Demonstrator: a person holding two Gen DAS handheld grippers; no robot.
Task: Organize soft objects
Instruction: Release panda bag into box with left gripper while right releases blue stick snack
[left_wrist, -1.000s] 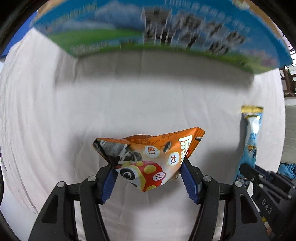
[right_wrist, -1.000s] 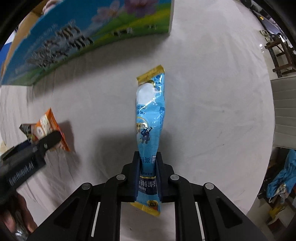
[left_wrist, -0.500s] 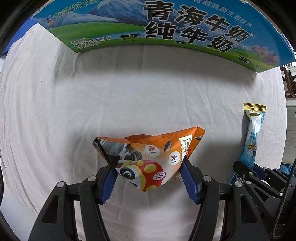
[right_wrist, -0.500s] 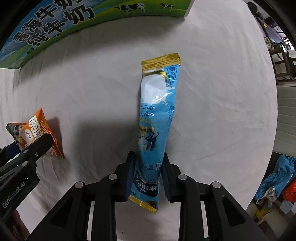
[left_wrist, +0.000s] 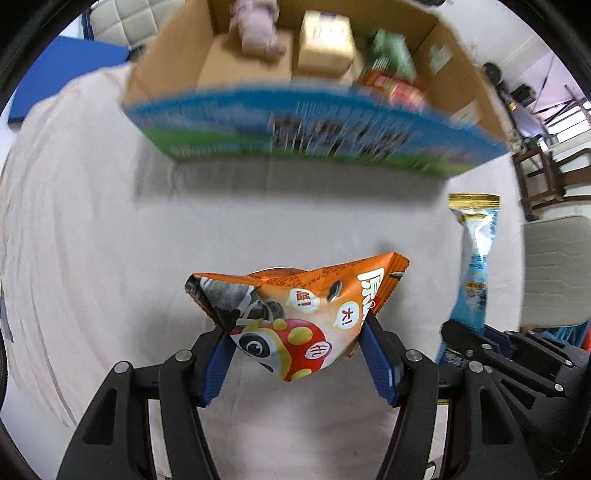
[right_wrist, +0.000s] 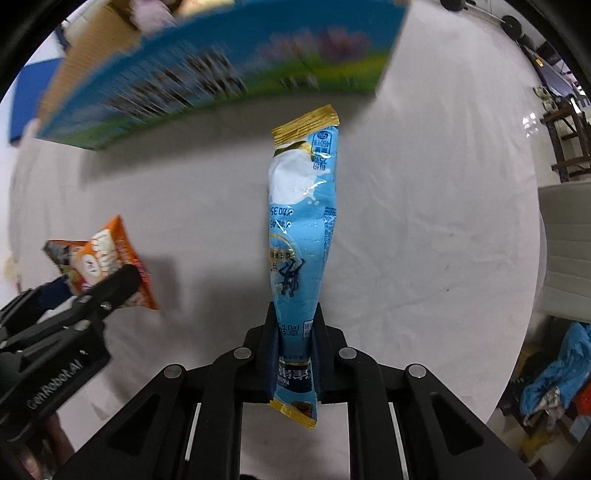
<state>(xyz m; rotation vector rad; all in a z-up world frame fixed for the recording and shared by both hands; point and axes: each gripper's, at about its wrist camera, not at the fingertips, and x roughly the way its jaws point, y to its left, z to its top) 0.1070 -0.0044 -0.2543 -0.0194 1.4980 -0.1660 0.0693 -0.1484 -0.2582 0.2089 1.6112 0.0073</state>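
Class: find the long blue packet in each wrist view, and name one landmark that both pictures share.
Left wrist: blue packet at the right edge, rising from the right gripper.
Right wrist: centre, clamped low in that gripper.
Shared landmark: the printed box, across the top in both.

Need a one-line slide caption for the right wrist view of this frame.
Right gripper clamps a blue stick sachet above the white cloth, printed carton ahead.

Both grippers have risen with their packets clear of the cloth (left_wrist: 110, 240); the box (left_wrist: 317, 122) now shows its open top and contents.
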